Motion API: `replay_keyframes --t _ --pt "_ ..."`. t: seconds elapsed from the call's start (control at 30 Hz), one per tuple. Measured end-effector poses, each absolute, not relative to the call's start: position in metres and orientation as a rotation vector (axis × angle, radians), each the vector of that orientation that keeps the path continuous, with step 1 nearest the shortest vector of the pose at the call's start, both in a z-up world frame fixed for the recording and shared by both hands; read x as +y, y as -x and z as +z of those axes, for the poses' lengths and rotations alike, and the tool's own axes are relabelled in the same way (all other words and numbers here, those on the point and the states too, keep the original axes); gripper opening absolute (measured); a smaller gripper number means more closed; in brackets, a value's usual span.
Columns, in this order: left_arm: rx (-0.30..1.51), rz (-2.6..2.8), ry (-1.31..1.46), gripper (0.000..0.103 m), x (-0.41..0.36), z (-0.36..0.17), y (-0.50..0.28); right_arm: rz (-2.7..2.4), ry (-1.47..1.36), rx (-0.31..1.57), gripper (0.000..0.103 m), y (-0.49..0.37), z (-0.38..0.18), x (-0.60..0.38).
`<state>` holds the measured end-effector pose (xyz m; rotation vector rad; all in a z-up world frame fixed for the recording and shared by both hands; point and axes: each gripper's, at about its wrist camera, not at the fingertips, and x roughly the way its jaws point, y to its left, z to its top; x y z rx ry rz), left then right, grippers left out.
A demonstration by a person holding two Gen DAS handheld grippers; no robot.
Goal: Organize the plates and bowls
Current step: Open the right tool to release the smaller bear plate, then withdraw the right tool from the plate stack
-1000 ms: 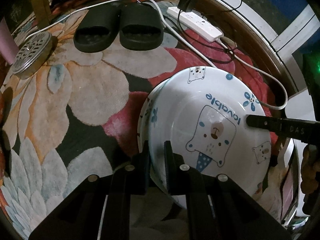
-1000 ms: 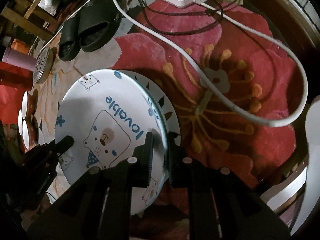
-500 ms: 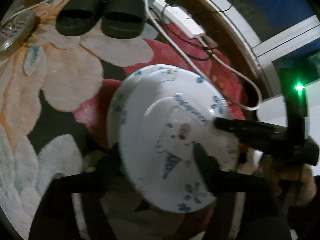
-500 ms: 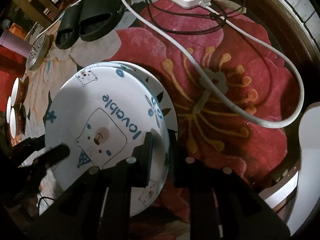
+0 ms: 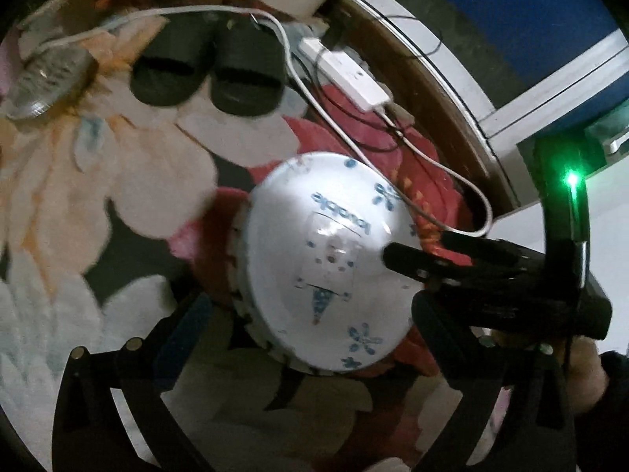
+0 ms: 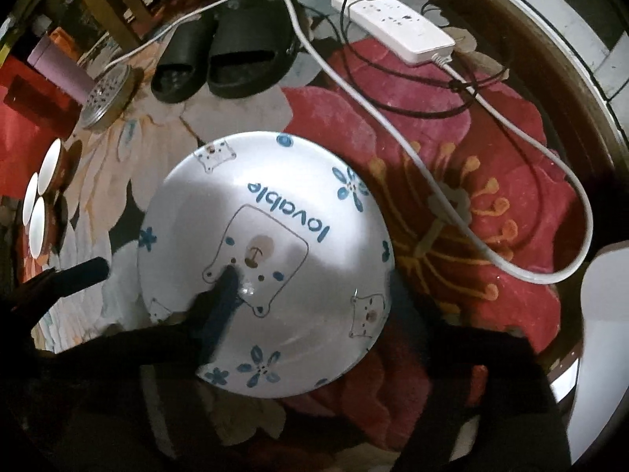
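A white plate with a blue bear print and the word "lovable" [image 5: 326,259] [image 6: 267,259] lies on top of another plate whose patterned rim [image 5: 240,275] shows at its left edge, on the flowered rug. My left gripper [image 5: 310,314] is open, its fingers wide apart on either side of the stack. My right gripper [image 6: 326,314] is open too, one finger [image 6: 220,299] over the plate's face, the other at the right. The right gripper also shows in the left wrist view [image 5: 409,259], reaching over the plate's right side.
Black slippers [image 6: 232,55] lie beyond the plates. A white power strip [image 6: 393,27] and its cable [image 6: 471,212] run across the red flower. A perforated metal lid [image 6: 106,98] and several small white cups [image 6: 39,200] sit at the left. A white surface [image 6: 605,314] borders the right.
Both grippers have opened and let go of the plate's rim. The bear plate now rests flat on the plate beneath. Both grippers have drawn back a little.
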<state>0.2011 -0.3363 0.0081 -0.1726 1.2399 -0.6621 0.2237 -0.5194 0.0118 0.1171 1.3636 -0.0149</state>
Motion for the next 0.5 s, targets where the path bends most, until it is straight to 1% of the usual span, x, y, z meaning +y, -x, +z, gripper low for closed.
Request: replay_keyframes --t 0.03,0.2,0.5 --pt "1.227 -0.639 0.148 0.102 -0.334 0.010 -0.200 -0.019 -0.126 1.357 0.102 -0.224 0.013 -0.519" --pt "1.186 -0.556 0.076 0.102 -0.317 0.012 -0.201 -0.017 -0.152 1.365 0.103 -0.224 0.013 -0.512" --pt "1.190 -0.467 0.078 0.102 -0.271 0.006 -0.205 0.025 -0.169 1.367 0.103 -0.226 0.015 -0.484"
